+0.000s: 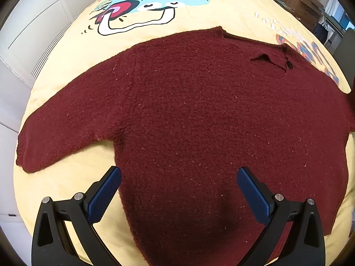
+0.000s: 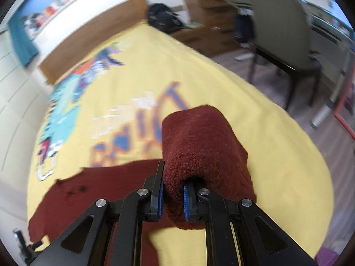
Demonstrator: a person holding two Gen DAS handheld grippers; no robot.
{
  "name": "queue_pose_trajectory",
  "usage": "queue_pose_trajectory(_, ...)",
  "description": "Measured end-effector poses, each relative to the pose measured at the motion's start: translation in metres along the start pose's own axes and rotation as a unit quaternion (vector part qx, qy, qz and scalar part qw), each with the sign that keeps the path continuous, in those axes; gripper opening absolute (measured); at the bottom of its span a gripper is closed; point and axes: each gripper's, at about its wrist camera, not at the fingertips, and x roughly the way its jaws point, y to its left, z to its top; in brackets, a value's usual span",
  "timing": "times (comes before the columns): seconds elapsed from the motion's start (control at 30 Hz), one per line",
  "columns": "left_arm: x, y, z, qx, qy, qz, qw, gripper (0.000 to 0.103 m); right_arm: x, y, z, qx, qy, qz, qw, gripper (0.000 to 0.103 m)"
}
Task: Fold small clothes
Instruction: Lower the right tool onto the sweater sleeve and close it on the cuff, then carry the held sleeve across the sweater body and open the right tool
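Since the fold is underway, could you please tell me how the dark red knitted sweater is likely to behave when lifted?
Probably floppy: the sleeve droops over the right hand-held gripper. The fuzzy knit likely grips the pads. The sweater looks thick, so folds may come out bulky.

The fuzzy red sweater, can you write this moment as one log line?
item: dark red knitted sweater on yellow cartoon bedspread | left gripper: open over hem | right gripper: shut on sleeve, lifted

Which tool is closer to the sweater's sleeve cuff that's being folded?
Right. The right tool is shut on that sleeve, lifted off the yellow blanket. The left tool hangs open over the sweater near its hem.
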Motion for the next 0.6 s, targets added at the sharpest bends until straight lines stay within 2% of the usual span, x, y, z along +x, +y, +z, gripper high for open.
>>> queue_pose_trajectory(0.1, -0.002, 0.006, 0.004, -0.008, -0.004, -0.010, 0.9999, 0.102, 0.002, 0.052, 0.002, -0.028, 0.000, 0.039, 0.999, 0.013)
queue_pose_trajectory(0.4, -0.011, 0.028, 0.023, -0.015, -0.031, 0.004, 0.9994, 0.102, 0.034, 0.184, -0.014, -0.072, 0.033, 0.137, 0.987, 0.013)
queue_pose_trajectory(0.6, -0.009, 0.038, 0.027, -0.017, -0.031, 0.008, 0.9993, 0.102, 0.077, 0.249, -0.060, -0.117, 0.094, 0.153, 0.977, 0.013)
